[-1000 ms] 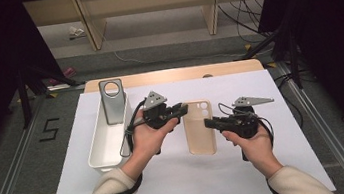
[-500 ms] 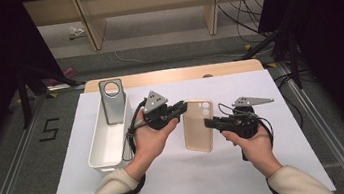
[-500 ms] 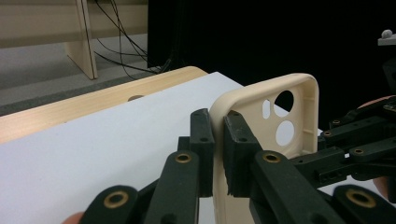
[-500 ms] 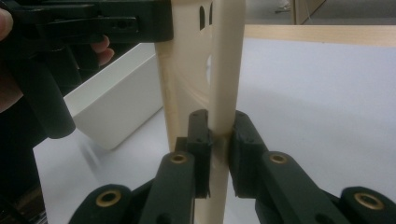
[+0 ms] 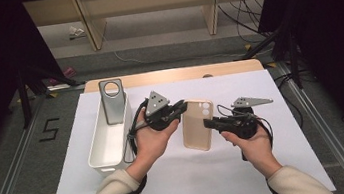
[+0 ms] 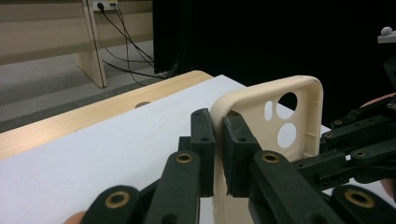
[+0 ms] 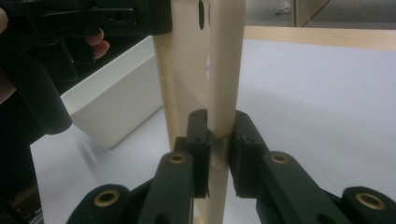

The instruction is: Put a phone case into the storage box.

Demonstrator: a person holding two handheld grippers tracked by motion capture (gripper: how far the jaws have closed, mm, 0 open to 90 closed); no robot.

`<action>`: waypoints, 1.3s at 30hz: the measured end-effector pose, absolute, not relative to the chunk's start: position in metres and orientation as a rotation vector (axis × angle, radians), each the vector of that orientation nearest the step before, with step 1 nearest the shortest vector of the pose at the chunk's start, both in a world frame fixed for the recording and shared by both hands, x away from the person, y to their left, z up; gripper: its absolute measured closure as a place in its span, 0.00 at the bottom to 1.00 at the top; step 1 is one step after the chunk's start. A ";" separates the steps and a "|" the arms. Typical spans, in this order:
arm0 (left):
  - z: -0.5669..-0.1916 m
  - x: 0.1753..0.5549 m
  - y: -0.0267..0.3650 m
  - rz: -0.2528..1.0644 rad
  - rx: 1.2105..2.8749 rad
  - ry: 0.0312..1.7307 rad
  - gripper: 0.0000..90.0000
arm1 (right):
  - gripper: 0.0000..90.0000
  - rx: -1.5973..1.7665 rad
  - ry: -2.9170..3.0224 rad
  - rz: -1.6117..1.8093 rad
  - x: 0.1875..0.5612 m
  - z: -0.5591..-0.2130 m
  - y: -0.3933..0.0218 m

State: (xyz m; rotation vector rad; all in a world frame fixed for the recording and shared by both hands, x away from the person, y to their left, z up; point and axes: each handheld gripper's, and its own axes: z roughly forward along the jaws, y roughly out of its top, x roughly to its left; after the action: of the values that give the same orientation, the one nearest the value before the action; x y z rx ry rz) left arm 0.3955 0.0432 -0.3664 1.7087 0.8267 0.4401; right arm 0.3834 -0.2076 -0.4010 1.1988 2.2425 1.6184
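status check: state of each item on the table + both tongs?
Beige phone case: lifted, gripped on both side walls, camera cutouts at its far end.
Grey phone case: upright, leaning at the bin's far end.
White rectangular plastic bin: open, on the table.
Left tongs: shut on the beige case.
Right tongs: shut on it too.

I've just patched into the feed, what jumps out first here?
The beige phone case at mid-table, pinched along its edges by both the left gripper and the right gripper at once. Left of it, a white bin holds a grey phone case standing upright at its far end.
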 end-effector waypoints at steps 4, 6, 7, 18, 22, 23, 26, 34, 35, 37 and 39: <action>-0.364 0.395 0.043 0.450 1.707 0.820 0.93 | 0.82 1.180 2.242 1.609 0.383 -0.401 -0.207; -0.363 0.395 0.044 0.456 1.709 0.815 0.93 | 0.81 1.168 2.244 1.603 0.383 -0.401 -0.206; -0.363 0.395 0.044 0.457 1.709 0.815 0.93 | 0.78 1.161 2.245 1.601 0.383 -0.401 -0.206; -0.360 0.399 0.056 0.509 1.703 0.833 0.93 | 0.36 0.995 2.268 1.510 0.381 -0.401 -0.202; -0.358 0.400 0.062 0.517 1.694 0.844 0.93 | 0.27 0.971 2.257 1.501 0.380 -0.402 -0.206; -0.358 0.401 0.064 0.518 1.692 0.843 0.93 | 0.24 0.966 2.257 1.497 0.380 -0.402 -0.207; -0.354 0.401 0.068 0.526 1.687 0.848 0.93 | 0.23 0.963 2.255 1.484 0.380 -0.402 -0.209; -0.345 0.401 0.079 0.549 1.675 0.850 0.93 | 0.19 0.990 2.239 1.465 0.380 -0.403 -0.219; -0.344 0.401 0.080 0.550 1.672 0.856 0.93 | 0.19 0.987 2.236 1.461 0.379 -0.403 -0.221; -0.342 0.402 0.084 0.553 1.666 0.867 0.93 | 0.19 0.985 2.235 1.455 0.378 -0.403 -0.223; -0.340 0.402 0.087 0.560 1.663 0.868 0.93 | 0.19 0.987 2.232 1.449 0.378 -0.403 -0.226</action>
State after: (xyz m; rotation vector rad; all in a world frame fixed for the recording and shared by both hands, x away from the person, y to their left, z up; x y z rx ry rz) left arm 0.4018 0.0866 -0.3403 1.6629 0.8678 0.5605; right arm 0.3776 -0.2260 -0.4034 0.9869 2.2317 1.4487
